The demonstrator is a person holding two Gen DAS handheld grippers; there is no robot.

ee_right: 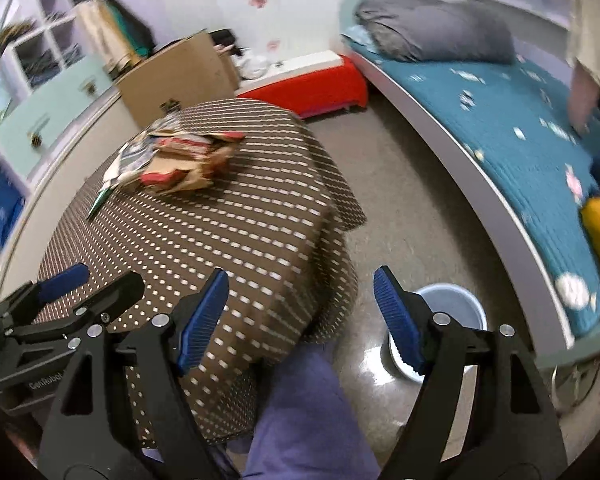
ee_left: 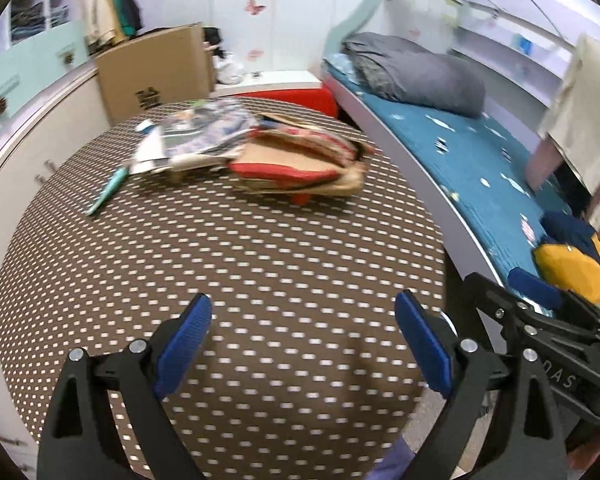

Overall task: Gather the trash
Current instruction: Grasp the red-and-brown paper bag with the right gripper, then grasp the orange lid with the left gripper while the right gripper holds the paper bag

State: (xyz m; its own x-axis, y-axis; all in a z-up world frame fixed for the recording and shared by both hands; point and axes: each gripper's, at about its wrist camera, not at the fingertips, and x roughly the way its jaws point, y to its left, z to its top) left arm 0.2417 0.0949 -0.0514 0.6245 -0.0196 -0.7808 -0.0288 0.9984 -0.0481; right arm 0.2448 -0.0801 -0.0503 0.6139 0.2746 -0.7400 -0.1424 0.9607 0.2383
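Both the left gripper (ee_left: pixel 303 338) and right gripper (ee_right: pixel 301 314) gape wide, holding nothing. "GenRobot" is printed on the left gripper's body. Wrappers (ee_left: pixel 296 160) lie piled on the dotted tablecloth (ee_left: pixel 236 264).

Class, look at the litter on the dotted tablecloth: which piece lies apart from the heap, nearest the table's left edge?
The slim teal wrapper. It lies alone, left of the pile of crumpled packets, which overlap one another further in.

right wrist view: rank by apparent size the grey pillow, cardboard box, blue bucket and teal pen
1. grey pillow
2. cardboard box, close to the pillow, so that order is unsure
3. blue bucket, nearer the camera and partly hidden by the right gripper's fingers
4. teal pen
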